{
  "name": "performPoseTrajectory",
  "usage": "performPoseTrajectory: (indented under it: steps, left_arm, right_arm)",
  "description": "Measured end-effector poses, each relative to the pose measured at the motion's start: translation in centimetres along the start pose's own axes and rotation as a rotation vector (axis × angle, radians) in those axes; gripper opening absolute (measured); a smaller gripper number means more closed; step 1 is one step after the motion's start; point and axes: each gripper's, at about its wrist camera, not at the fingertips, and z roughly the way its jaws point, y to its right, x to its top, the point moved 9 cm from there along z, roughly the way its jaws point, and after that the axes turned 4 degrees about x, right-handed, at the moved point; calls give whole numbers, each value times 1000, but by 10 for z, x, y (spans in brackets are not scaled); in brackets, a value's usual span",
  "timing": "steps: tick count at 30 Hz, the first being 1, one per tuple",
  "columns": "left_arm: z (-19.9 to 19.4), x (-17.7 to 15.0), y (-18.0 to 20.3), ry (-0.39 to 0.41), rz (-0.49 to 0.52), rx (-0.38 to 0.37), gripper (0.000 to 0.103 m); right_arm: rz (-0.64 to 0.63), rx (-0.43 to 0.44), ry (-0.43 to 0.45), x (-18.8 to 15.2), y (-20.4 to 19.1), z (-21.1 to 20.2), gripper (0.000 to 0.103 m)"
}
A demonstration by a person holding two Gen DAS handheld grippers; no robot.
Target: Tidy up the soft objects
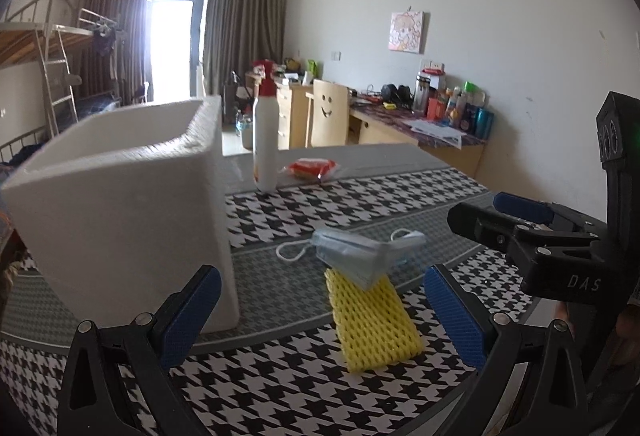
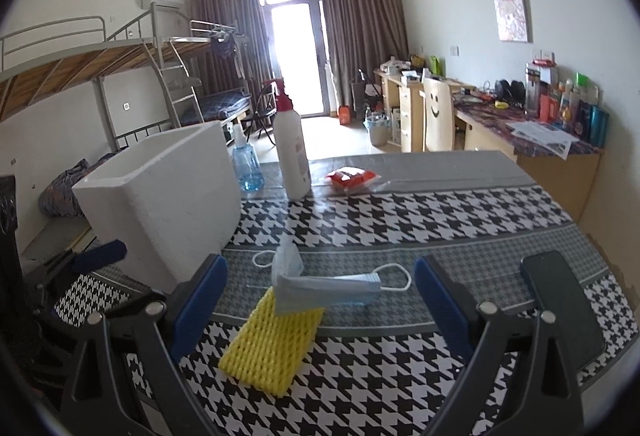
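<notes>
A yellow foam net sleeve (image 1: 373,320) (image 2: 273,346) lies flat on the houndstooth tablecloth. A folded blue face mask (image 1: 366,250) (image 2: 326,290) with white ear loops rests on its far end. A white foam box (image 1: 120,204) (image 2: 168,192), open on top, stands to the left. My left gripper (image 1: 320,320) is open and empty, just short of the sleeve. My right gripper (image 2: 320,312) is open and empty, with the sleeve and mask between its fingers' lines; it also shows at the right of the left wrist view (image 1: 516,220).
A white bottle with a red pump (image 1: 265,140) (image 2: 292,152), a red snack packet (image 1: 312,169) (image 2: 352,178) and a blue bottle (image 2: 246,164) stand at the table's far side. A black phone (image 2: 560,308) lies at the right. Desk, chair and bunk bed stand behind.
</notes>
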Motion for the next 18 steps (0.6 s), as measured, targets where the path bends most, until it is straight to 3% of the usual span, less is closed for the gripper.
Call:
performPoseTrajectory:
  steps: [18]
  left_arm:
    - [28, -35, -14, -110, -23, 68, 102]
  right_arm:
    - [18, 2, -137, -30, 9, 33, 97]
